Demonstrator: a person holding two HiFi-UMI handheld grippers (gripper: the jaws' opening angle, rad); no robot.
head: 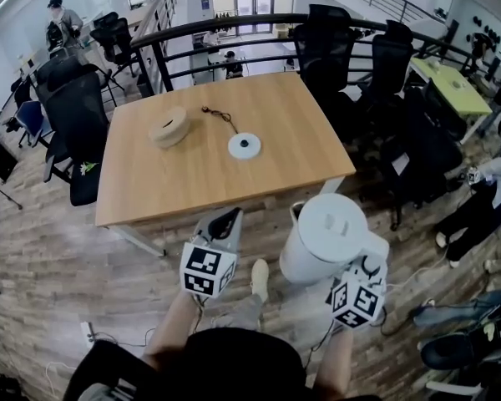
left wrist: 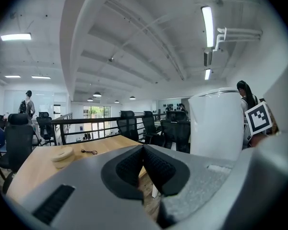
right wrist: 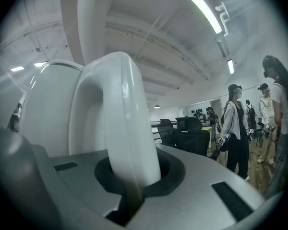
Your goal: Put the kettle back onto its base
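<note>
Office floor with dark chairs surrounds a wooden surface. Near its middle, somewhat toward the far edge, lies the round white base. Its cord runs off toward the far edge. A tan roll sits left of the base, apart from it.

The white kettle is off the surface, carried in the air just outside the near edge, toward the right corner. The right tongs are clamped on its handle. The left tongs are closed on nothing.

Probable hazards:
- The grip is on the handle alone, so the body may swing and strike the near edge on approach.
- A tilted or off-centre descent would miss the base connector and leave the kettle perched.
- The base looks light. A sideways nudge could shift it or snag the cord.
</note>
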